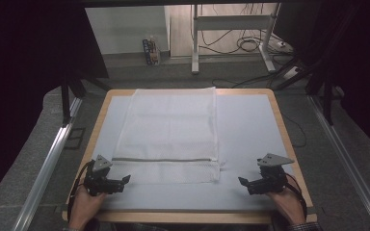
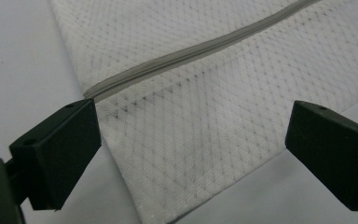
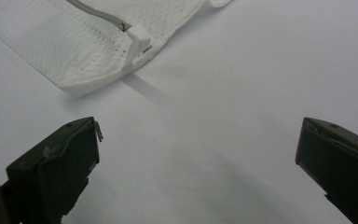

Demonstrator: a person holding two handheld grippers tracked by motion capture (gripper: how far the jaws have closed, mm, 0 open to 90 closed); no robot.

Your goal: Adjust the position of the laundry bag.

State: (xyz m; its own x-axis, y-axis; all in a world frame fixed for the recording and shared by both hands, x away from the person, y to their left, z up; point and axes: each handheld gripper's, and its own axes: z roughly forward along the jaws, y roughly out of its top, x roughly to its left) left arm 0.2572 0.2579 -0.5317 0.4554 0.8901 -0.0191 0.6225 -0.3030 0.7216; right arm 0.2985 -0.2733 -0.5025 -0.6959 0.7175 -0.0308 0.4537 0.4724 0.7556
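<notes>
You are at the approach step: both tools are lined up on the near end of the white mesh laundry bag, and neither has taken hold of it yet. The bag lies flat on the table, running from the top centre of the high view down to just above the lower middle, with its grey zipper crossing it near the bottom edge.

Your left hand-held gripper sits at the lower left of the high view, right at the bag's near left corner. In the left gripper view its jaws stand wide apart, with the mesh corner and the zipper's end lying between and just beyond them, nothing pinched.

Your right hand-held gripper sits at the lower right of the high view, near the bag's other near corner but apart from it, with bare table between. In the right gripper view its jaws are also spread wide over plain table, and the bag's corner with the white zipper tab lies in the upper left of that frame, ahead of the jaws.

My judgement of the next move: slide the left tool forward until one jaw goes under the corner's edge, then close on the fabric. Bring the right tool in toward the tab corner before closing. The mesh is thin and lies flat, so keep the jaws low or they will close on air.
</notes>
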